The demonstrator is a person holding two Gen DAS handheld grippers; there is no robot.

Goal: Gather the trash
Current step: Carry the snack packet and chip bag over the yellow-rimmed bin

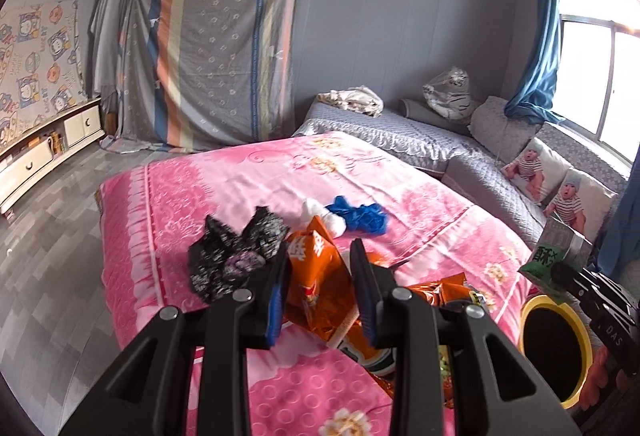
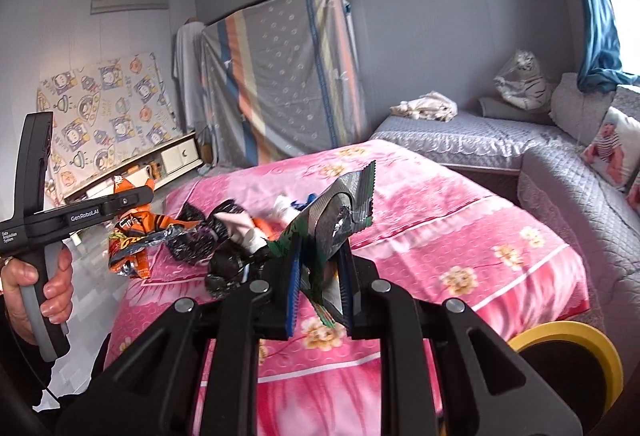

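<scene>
My left gripper (image 1: 320,248) is shut on a crumpled orange snack wrapper (image 1: 316,276) and holds it above the pink bedspread (image 1: 420,204). In the right wrist view my right gripper (image 2: 320,244) is shut on a green and silver foil wrapper (image 2: 344,204), also lifted off the bed. On the bedspread lie a black crumpled plastic bag (image 1: 232,256), a white tissue wad (image 1: 320,214) and a blue glove (image 1: 360,216). A yellow-rimmed bin (image 1: 556,352) stands low at the right, beside the bed. A hand (image 2: 36,280) grips the left tool's handle.
A grey quilted sofa (image 1: 460,152) with printed cushions runs along the right under the window. A sheet-covered cabinet (image 1: 212,56) stands against the far wall, and a low white unit (image 1: 48,144) lines the left. Grey floor lies left of the bed.
</scene>
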